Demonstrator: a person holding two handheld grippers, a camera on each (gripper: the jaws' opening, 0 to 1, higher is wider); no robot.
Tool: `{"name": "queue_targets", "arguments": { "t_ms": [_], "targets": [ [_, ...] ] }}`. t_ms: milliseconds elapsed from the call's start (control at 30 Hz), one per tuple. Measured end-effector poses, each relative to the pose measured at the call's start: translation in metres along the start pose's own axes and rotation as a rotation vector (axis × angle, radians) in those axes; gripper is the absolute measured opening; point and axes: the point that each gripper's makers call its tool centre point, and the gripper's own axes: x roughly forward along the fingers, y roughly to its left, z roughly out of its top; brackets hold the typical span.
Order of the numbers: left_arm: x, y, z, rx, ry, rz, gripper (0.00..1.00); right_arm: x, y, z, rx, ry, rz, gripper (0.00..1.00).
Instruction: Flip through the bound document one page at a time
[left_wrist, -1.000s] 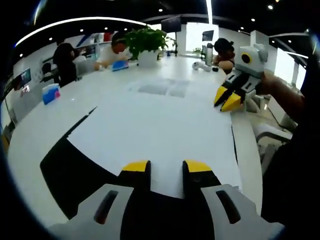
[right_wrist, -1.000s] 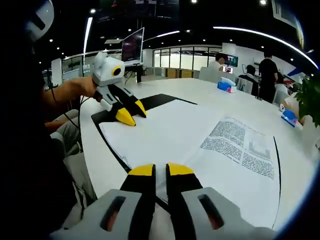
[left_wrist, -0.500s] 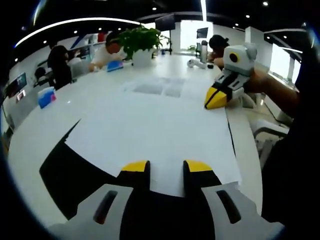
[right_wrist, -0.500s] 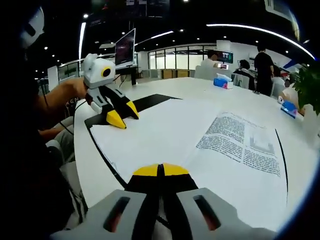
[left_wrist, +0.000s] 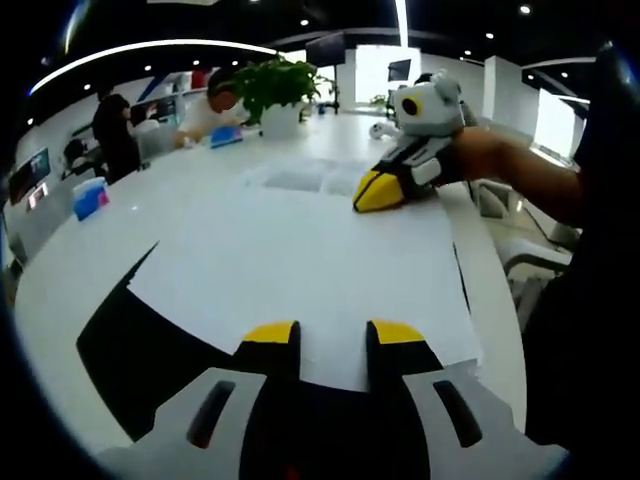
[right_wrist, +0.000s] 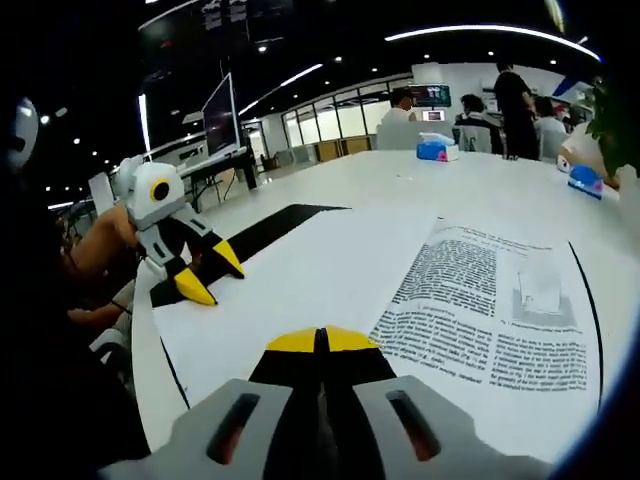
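**On a long white table, a bound document lies open mid-flip**

On the long white table (left_wrist: 70, 250) lies the open bound document of white paper (right_wrist: 330, 270), backed by a black cover (left_wrist: 130, 340) at its edges. One page is blank; the facing page carries two columns of printed text (right_wrist: 470, 300). The right gripper (left_wrist: 368, 190), yellow-tipped with a white body, hovers low over the document, its jaws pressed together on nothing that can be seen. The left gripper (left_wrist: 320, 335) rests at the blank page's near edge, jaws apart and empty. How many pages remain cannot be judged. Beyond stand a leafy green plant in a white pot (left_wrist: 285, 95) and seated people.
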Motion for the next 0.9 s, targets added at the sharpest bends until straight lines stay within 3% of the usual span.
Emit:
{"name": "queue_targets", "arguments": {
  "t_ms": [100,333,500,767,833,900],
  "targets": [
    [0.000,0.000,0.000,0.005,0.007,-0.007,0.29,0.005,-0.008,0.006,0.043,-0.008,-0.004,0.02],
    [0.000,-0.001,0.000,0.000,0.018,-0.008,0.29,0.025,-0.028,0.022,0.046,0.035,-0.013,0.02],
    [0.000,-0.001,0.000,0.001,0.012,-0.011,0.29,0.041,-0.040,0.033,-0.017,0.058,-0.029,0.02],
    [0.000,0.000,-0.001,-0.002,0.011,-0.015,0.29,0.072,-0.066,0.049,-0.011,0.066,-0.018,0.02],
    [0.000,0.000,-0.001,0.001,0.015,-0.014,0.29,0.080,-0.072,0.053,0.049,0.060,-0.006,0.02],
    [0.000,0.000,-0.001,0.003,0.018,-0.018,0.29,0.087,-0.078,0.057,0.049,0.066,-0.007,0.02]
  ]
}}
